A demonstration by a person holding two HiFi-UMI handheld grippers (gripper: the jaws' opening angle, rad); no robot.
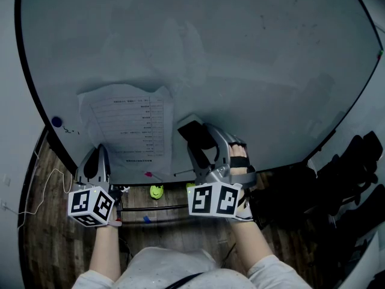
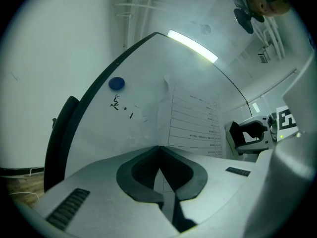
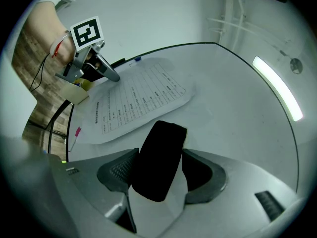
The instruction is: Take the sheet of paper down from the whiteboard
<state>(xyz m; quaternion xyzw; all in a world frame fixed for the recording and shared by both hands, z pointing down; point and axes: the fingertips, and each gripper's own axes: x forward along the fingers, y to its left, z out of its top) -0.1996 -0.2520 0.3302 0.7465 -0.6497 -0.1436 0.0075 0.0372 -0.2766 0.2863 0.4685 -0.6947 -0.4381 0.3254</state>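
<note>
The sheet of paper hangs rumpled low on the whiteboard, with the left gripper pressed together at its lower left edge and the right gripper, just beside the sheet, pinching a black block.

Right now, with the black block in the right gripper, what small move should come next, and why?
Probably draw the left gripper slightly back from the whiteboard. Its jaws are shut at the lower left edge of the paper sheet, and the right gripper holds the black block beside the sheet, so nothing visibly pins it.
</note>
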